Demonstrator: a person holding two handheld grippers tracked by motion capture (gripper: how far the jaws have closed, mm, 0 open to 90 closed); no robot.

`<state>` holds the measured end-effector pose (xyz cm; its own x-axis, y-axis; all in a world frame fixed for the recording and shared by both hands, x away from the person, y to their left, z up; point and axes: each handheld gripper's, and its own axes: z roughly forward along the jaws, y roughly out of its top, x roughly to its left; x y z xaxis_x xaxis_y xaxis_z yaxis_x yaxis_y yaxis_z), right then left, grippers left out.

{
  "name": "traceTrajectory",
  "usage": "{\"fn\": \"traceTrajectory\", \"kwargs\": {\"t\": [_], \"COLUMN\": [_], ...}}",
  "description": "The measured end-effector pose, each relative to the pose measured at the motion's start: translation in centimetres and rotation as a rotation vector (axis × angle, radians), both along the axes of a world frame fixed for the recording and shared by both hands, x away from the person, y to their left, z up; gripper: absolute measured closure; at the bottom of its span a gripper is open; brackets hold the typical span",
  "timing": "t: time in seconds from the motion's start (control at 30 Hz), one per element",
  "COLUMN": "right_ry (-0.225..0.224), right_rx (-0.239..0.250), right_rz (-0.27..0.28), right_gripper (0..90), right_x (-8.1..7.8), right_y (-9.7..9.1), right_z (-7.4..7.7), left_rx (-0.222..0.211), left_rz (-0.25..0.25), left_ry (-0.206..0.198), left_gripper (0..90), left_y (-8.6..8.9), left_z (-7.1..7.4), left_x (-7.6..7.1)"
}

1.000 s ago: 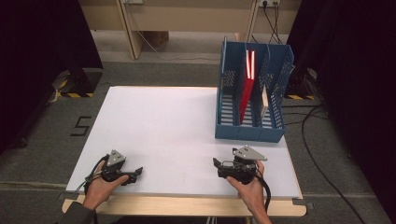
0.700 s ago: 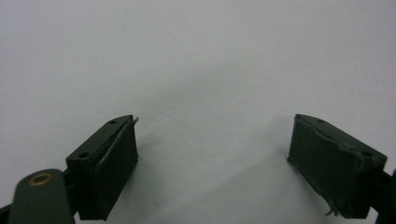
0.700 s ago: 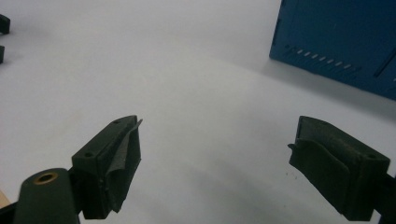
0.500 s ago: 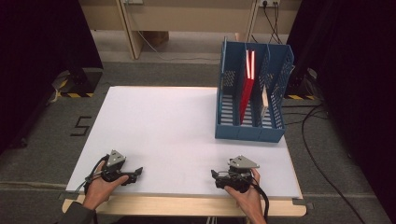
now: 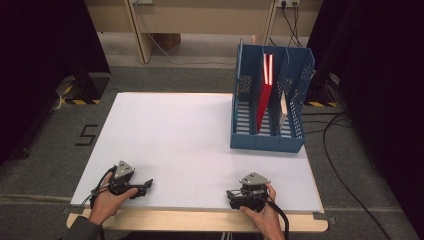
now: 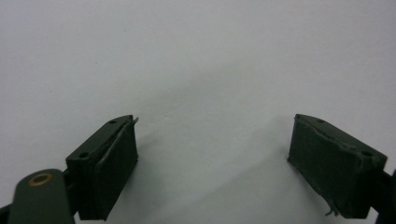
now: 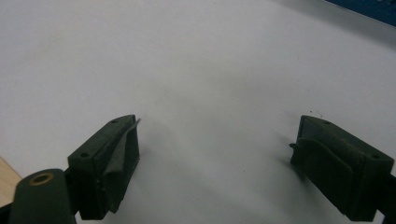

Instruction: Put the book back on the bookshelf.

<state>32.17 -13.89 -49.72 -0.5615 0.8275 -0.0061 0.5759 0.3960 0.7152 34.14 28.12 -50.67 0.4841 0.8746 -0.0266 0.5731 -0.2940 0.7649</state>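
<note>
Two hand-held claws at rest on the near edge of the white tabletop (image 5: 190, 135). The left claw (image 5: 145, 186) lies at the near left corner, its jaws spread wide with nothing between them, bare tabletop showing in the gap in the left gripper view (image 6: 212, 158). The right claw (image 5: 231, 196) lies at the near right, jaws likewise spread and empty (image 7: 215, 163); a strip of the wooden table edge (image 7: 7, 184) shows at the lower left of that view. The blue file rack (image 5: 270, 142) stands upright at the far right of the tabletop, well apart from both claws. A red folder (image 5: 263, 100) stands in its middle compartment and a pale, thinner item (image 5: 283, 106), too small to identify, in the compartment to the right.

Judged step: a rest or start pose, no object in hand. The next move likely calls for a long forward reach by the right claw toward the rack.

Compared with a second ago, the right claw has drawn back toward the near edge; the left claw, rack and contents are unchanged.
</note>
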Motion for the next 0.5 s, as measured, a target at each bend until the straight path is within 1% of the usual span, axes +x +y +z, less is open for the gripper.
{"fn": "traceTrajectory", "kwargs": {"t": [0.1, 0.23, 0.5], "right_ry": [-0.003, -0.02, -0.019], "right_rx": [0.006, 0.013, 0.015], "right_rz": [0.002, 0.007, 0.007], "right_gripper": [14.4, 14.4, 14.3], "right_x": [-0.01, -0.1, -0.13], "right_y": [-0.05, -0.17, -0.17], "right_z": [-0.07, -0.23, -0.25], "left_rx": [0.0, 0.0, -0.001], "left_rz": [0.0, 0.0, 0.0], "left_ry": [-0.001, -0.001, -0.001], "left_gripper": [14.1, 14.0, 14.0], "left_y": [0.0, -0.01, -0.01], "left_z": [0.0, -0.01, -0.01], "left_x": [0.0, 0.0, -0.01]}}
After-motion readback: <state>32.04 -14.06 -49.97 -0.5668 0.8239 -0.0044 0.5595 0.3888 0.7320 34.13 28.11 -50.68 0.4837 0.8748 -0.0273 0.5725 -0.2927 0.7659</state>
